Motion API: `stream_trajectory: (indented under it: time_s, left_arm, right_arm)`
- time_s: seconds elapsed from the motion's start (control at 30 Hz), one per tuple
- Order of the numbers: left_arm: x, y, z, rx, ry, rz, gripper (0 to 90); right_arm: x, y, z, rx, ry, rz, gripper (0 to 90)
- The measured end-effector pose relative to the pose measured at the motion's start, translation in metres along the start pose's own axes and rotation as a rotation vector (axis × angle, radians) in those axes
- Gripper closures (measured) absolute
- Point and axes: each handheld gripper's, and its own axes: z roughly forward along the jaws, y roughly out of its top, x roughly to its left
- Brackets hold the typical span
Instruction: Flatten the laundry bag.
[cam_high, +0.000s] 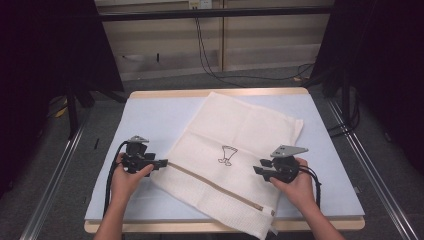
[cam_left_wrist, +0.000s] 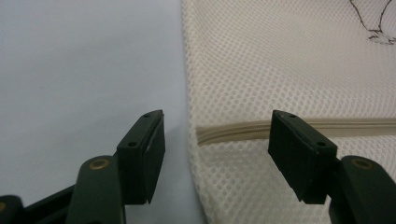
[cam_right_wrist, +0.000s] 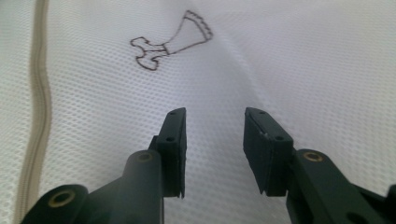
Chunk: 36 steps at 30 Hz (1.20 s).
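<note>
- Pale blue table carries mesh laundry bag, centre toward front edge.
- Left gripper: jaws apart, straddling zipper end; I should clamp squarely.
- Right gripper: jaws apart, holding nothing.

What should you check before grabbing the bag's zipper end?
1. Left gripper open: ok, nothing between the jaws.
2. Left gripper lined up with the zipper end: ok, the end sits between its jaws.
3. Right gripper open: ok, over the mesh, nothing held.
4. Bag flat on the table: mostly ok, near corner hangs off the front edge.
5. Zipper shut: cannot tell.
</note>
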Motion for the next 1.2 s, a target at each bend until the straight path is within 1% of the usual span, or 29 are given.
stream_trajectory:
  time_s: [0.03, 0.07, 0.13, 0.17, 0.27, 0.33, 0.4, 0.43, 0.47, 0.5, 0.53, 0.57, 0.6, 0.67, 0.7, 0.73, 0.77, 0.8, 0.83, 0.87, 0.9, 0.93, 0.97, 1.0, 1.07, 1.1, 1.13, 1.17, 1.2]
  left_arm:
    - [-0.002, 0.001, 0.002, 0.001, -0.005, -0.007, 36.8]
    - [-0.003, 0.003, 0.005, 0.005, -0.008, 0.005, 36.8]
    - [-0.005, 0.005, 0.007, 0.003, -0.018, -0.005, 38.1]
    - [-0.005, 0.006, 0.007, 0.015, -0.019, 0.006, 38.2]
    - [-0.009, 0.010, 0.013, 0.012, -0.029, 0.009, 39.1]
    - [-0.010, 0.013, 0.015, 0.022, -0.019, 0.035, 38.7]
    - [-0.010, 0.015, 0.019, 0.024, -0.017, 0.027, 38.2]
    - [-0.009, 0.015, 0.022, 0.019, -0.012, 0.016, 37.2]
    - [-0.007, 0.017, 0.022, 0.031, -0.012, 0.025, 36.8]
    - [-0.007, 0.017, 0.023, 0.023, -0.005, 0.020, 36.3]
    - [-0.006, 0.019, 0.024, 0.025, -0.014, 0.023, 35.7]
    - [-0.005, 0.019, 0.025, 0.015, -0.014, 0.018, 34.9]
    - [-0.004, 0.020, 0.026, 0.025, -0.027, 0.023, 34.9]
    - [-0.001, 0.020, 0.031, 0.038, -0.018, 0.009, 33.7]
    - [-0.001, 0.021, 0.031, 0.040, -0.012, 0.010, 34.0]
    - [-0.001, 0.022, 0.032, 0.043, -0.019, 0.011, 34.4]
    - [-0.002, 0.023, 0.032, 0.050, -0.013, 0.018, 34.7]
    - [-0.005, 0.024, 0.034, 0.056, -0.012, 0.029, 36.0]
    - [-0.005, 0.025, 0.034, 0.074, 0.001, 0.052, 39.0]
    - [-0.008, 0.026, 0.035, 0.069, 0.015, 0.045, 41.9]
    - [-0.009, 0.026, 0.034, 0.080, 0.018, 0.050, 44.1]
    - [-0.011, 0.026, 0.034, 0.087, 0.037, 0.064, 46.7]
    - [-0.011, 0.026, 0.034, 0.086, 0.045, 0.067, 52.0]
    - [-0.010, 0.026, 0.035, 0.071, 0.046, 0.049, 54.2]
    - [-0.008, 0.025, 0.033, 0.073, 0.035, 0.044, 55.2]
    - [-0.008, 0.024, 0.034, 0.060, 0.040, 0.035, 55.9]
    - [-0.009, 0.023, 0.034, 0.050, 0.054, 0.040, 56.6]
    - [-0.009, 0.023, 0.034, 0.049, 0.061, 0.046, 59.7]
    - [-0.010, 0.022, 0.034, 0.048, 0.065, 0.046, 59.8]
  right_arm:
    - [-0.003, -0.002, -0.002, -0.004, -0.014, 0.008, 59.2]
    - [-0.005, -0.003, -0.005, 0.000, -0.025, 0.012, 58.6]
    - [-0.010, -0.007, -0.010, 0.002, -0.044, 0.021, 57.6]
    - [-0.011, -0.008, -0.012, -0.002, -0.054, 0.029, 57.3]
    - [-0.014, -0.010, -0.018, -0.010, -0.077, 0.034, 55.8]
    - [-0.015, -0.012, -0.022, -0.016, -0.100, 0.039, 54.5]
    - [-0.017, -0.015, -0.026, -0.017, -0.123, 0.041, 54.2]
    - [-0.018, -0.017, -0.028, -0.016, -0.126, 0.045, 54.2]
    - [-0.019, -0.018, -0.030, -0.013, -0.126, 0.050, 54.2]
    - [-0.019, -0.019, -0.031, -0.011, -0.126, 0.052, 54.2]
    - [-0.020, -0.021, -0.033, -0.012, -0.137, 0.056, 54.0]
    - [-0.021, -0.022, -0.034, -0.009, -0.149, 0.054, 54.0]
    - [-0.022, -0.023, -0.036, 0.000, -0.154, 0.055, 54.0]
    - [-0.024, -0.027, -0.039, -0.005, -0.161, 0.068, 54.0]
    - [-0.025, -0.028, -0.041, -0.006, -0.167, 0.084, 54.1]
    - [-0.026, -0.029, -0.043, -0.006, -0.162, 0.085, 54.1]
    - [-0.026, -0.031, -0.045, -0.008, -0.163, 0.092, 54.1]
    - [-0.026, -0.031, -0.045, -0.007, -0.166, 0.093, 54.1]
    - [-0.026, -0.033, -0.046, 0.001, -0.169, 0.095, 54.3]
    - [-0.025, -0.035, -0.046, 0.008, -0.170, 0.098, 54.3]
    - [-0.025, -0.037, -0.046, 0.013, -0.174, 0.099, 54.5]
    - [-0.026, -0.038, -0.045, 0.021, -0.175, 0.095, 54.7]
    - [-0.026, -0.040, -0.045, 0.030, -0.178, 0.094, 54.9]
    - [-0.027, -0.041, -0.045, 0.037, -0.177, 0.097, 55.4]
    - [-0.026, -0.044, -0.044, 0.049, -0.174, 0.107, 58.4]
    - [-0.026, -0.044, -0.043, 0.047, -0.167, 0.101, 59.5]
    - [-0.026, -0.045, -0.041, 0.056, -0.166, 0.108, 60.5]
    - [-0.027, -0.046, -0.040, 0.053, -0.161, 0.110, 60.9]
    - [-0.026, -0.047, -0.039, 0.054, -0.159, 0.119, 61.1]
